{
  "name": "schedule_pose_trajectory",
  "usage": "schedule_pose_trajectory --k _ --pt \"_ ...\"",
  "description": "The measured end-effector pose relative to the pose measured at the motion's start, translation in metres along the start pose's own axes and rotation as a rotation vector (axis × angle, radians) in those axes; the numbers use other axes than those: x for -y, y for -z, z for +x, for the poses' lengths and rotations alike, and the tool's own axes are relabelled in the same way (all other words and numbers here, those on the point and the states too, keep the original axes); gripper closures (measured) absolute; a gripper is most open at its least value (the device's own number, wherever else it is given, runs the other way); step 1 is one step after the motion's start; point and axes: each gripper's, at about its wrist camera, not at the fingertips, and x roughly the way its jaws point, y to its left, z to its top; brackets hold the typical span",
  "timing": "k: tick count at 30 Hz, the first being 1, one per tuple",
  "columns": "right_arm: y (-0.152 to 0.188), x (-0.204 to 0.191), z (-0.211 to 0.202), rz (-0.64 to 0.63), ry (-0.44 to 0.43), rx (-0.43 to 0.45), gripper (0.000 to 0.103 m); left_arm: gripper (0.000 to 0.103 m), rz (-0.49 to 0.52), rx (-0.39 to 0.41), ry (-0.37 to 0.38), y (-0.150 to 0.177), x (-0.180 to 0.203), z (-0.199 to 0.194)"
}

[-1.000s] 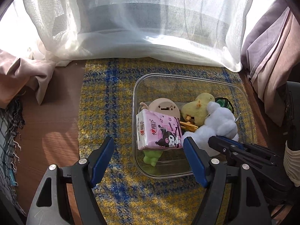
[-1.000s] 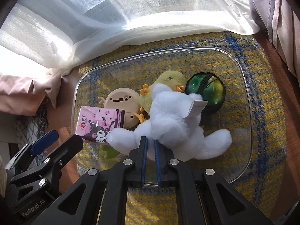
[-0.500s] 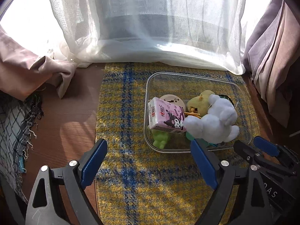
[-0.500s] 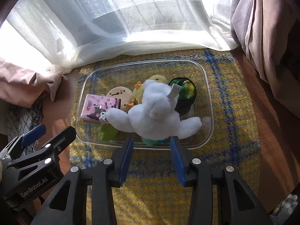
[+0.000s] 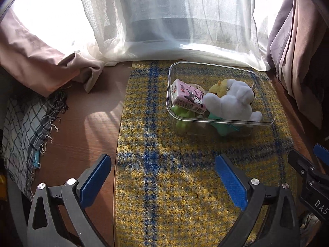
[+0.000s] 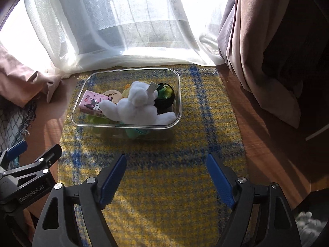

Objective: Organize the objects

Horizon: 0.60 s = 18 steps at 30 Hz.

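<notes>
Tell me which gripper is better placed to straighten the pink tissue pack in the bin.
Left, probably. The pink tissue pack lies at the clear bin's left end, nearer the left gripper; both grippers are open and empty.

"GenRobot.AI" is printed in pale letters along the black body of the left claw (image 6: pixel 30 160), seen from the right wrist. On the right claw (image 5: pixel 308 160), seen at the edge of the left wrist view, only the letters "DAS" show before the frame cuts them off. The pink tissue pack (image 6: pixel 93 103) carries a cartoon figure and a small red logo, its lettering too small to read.
</notes>
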Motion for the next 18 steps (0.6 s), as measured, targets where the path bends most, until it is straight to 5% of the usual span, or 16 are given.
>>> schedule_pose_trajectory --k 18 --pt "0.053 -0.002 -0.026 -0.026 0.015 -0.033 0.021 0.000 0.014 -0.002 0.000 0.051 0.001 -0.031"
